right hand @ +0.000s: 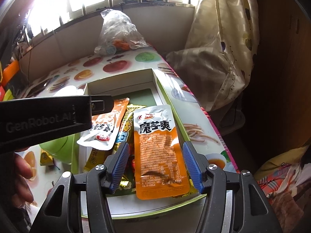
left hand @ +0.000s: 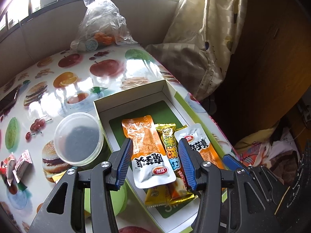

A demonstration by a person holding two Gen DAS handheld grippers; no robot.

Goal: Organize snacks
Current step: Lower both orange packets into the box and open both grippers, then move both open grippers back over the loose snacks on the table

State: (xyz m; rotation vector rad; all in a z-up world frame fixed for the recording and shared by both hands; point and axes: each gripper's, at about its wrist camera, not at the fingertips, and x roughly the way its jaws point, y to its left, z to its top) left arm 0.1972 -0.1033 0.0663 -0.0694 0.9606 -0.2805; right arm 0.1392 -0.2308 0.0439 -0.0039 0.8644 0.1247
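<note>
Sunlit fruit-print tabletop, box at its right edge. Right gripper hangs spread over the orange pouch in the box, pouch lengthwise between its jaws. Left gripper, also spread, straddles another pouch.

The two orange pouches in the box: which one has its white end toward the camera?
The left pouch, between the left gripper fingers; the right pouch points its white end away.
</note>
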